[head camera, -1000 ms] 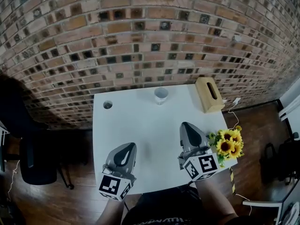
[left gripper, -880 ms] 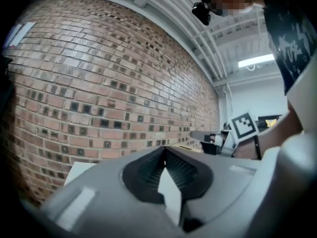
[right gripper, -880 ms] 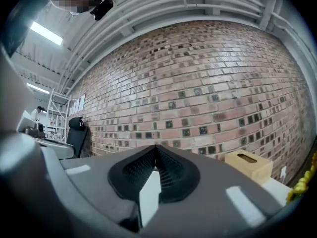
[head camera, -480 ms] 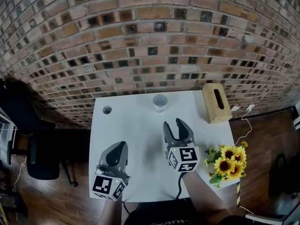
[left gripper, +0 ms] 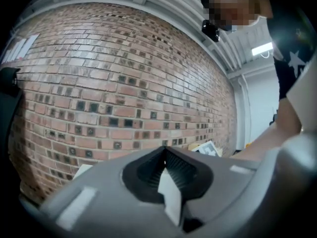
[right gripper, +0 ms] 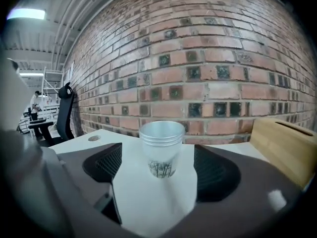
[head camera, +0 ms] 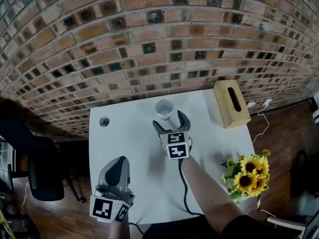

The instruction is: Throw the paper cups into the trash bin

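Paper cup (head camera: 165,106): base hidden, untouched between opening right gripper (head camera: 170,122) | left gripper (head camera: 118,162): closed

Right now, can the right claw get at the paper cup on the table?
Probably yes: the right claw is opening, and the paper cup stands upright just ahead, lined up with the gap between its jaws, untouched. Nothing stands between them; the wooden tissue box sits off to one side.

A brick wall (head camera: 149,34) rises behind a white table (head camera: 124,138); a black chair (head camera: 42,176) stands on the dark wooden floor (head camera: 284,128).
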